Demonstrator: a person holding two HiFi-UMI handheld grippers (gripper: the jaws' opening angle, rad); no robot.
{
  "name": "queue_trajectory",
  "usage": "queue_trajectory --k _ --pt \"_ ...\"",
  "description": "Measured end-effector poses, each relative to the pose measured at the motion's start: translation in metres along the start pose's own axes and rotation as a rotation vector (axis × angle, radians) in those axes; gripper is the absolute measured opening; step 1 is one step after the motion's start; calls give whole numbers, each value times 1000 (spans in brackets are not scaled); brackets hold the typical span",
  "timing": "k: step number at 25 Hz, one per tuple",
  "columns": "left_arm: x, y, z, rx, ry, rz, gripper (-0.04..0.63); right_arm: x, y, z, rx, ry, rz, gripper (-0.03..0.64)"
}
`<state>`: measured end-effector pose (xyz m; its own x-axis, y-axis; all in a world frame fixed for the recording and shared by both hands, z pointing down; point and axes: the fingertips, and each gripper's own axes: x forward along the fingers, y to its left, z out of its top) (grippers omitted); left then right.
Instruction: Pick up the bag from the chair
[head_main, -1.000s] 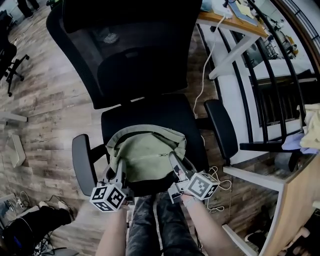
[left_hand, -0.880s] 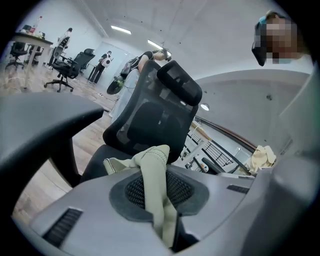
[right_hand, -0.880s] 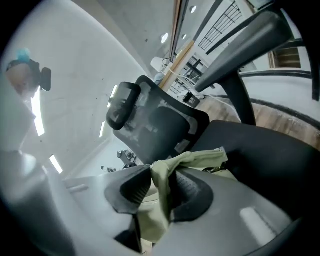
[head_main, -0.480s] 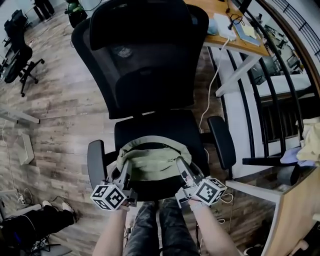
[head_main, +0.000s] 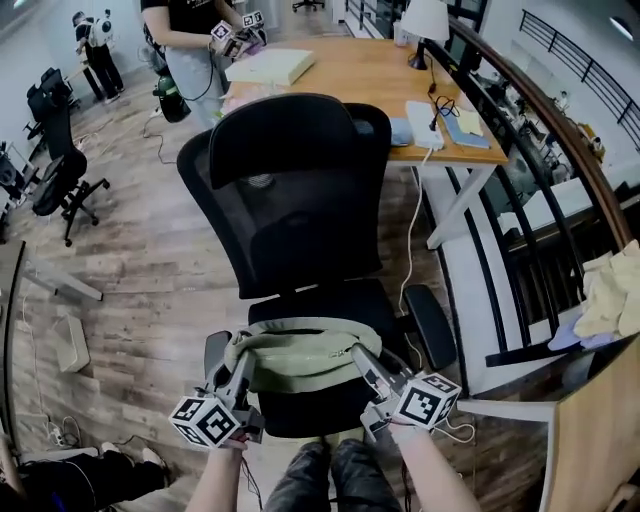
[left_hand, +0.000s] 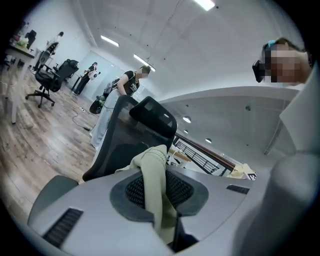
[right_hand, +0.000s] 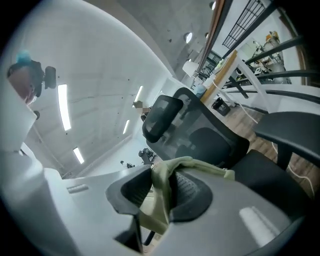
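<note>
Chair seat (head_main: 322, 408) below bag (head_main: 298, 358) between claws (head_main: 240, 362) (head_main: 360, 356)

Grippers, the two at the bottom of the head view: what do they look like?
The left gripper and right gripper are pale grey. Each carries a cube covered in black-and-white square markers. Their pads are dark and bumpy. The forearms show no sleeves.
</note>
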<state>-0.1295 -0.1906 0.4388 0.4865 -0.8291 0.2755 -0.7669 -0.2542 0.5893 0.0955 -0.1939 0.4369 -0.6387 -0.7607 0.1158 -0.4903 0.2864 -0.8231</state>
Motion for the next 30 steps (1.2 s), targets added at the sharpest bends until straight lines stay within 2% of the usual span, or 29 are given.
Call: queue_trajectory --k 6,12,16,25,30 --pt "-16 -27 47 44 -46 -32 46 -5 50 40 -45 -16 33 104" --pt "-30 -55 73 102 -26 -61 46 -17 94 67 -68 -44 57 104" --pt "-43 -78 94 148 -53 -88 46 -27 120 83 -71 -80 94 103" --pt "-64 -102 120 151 -124 -89 46 -34 157 101 -102 -75 125 103" --pt "-69 -114 137 189 -144 -89 46 -35 169 113 -151 -80 141 103"
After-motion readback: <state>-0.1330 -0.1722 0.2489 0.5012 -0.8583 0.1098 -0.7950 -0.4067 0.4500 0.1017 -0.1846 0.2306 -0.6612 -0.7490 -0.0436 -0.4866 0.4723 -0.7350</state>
